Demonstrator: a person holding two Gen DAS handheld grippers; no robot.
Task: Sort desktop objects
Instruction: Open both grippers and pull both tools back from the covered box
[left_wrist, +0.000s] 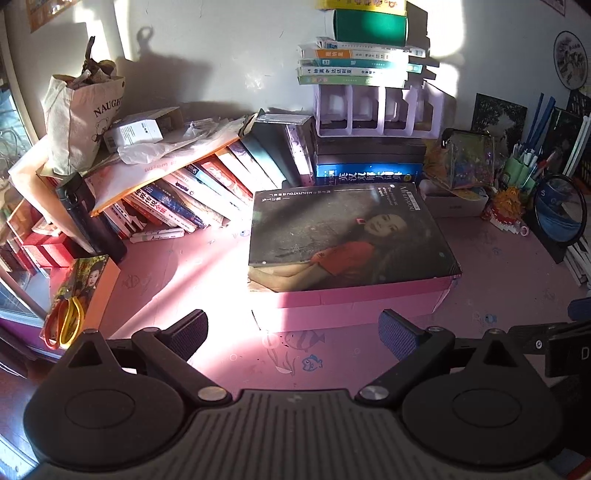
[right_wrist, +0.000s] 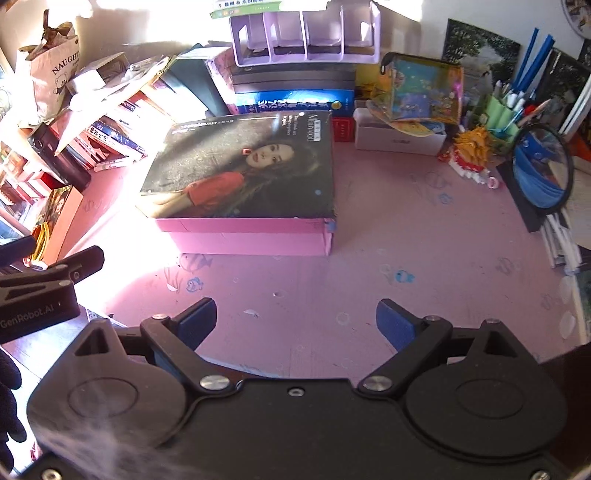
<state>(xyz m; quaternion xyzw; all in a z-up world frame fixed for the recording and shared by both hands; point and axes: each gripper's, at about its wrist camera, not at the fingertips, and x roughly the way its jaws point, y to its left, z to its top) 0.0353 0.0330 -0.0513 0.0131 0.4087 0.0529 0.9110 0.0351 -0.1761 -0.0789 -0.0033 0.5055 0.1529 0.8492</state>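
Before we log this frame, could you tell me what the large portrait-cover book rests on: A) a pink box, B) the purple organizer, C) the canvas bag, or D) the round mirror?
A: the portrait-cover book lies flat atop the pink box on the desk mat.

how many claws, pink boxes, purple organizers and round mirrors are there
open black two-finger claws: 2 (left, right)
flat pink cardboard box with portrait lid: 1
purple plastic compartment organizer: 1
round black-framed mirror: 1
total: 5

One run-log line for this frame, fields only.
left gripper: open, empty | right gripper: open, empty | pink box: on desk mat, untouched, ahead of both | phase: pre-grasp
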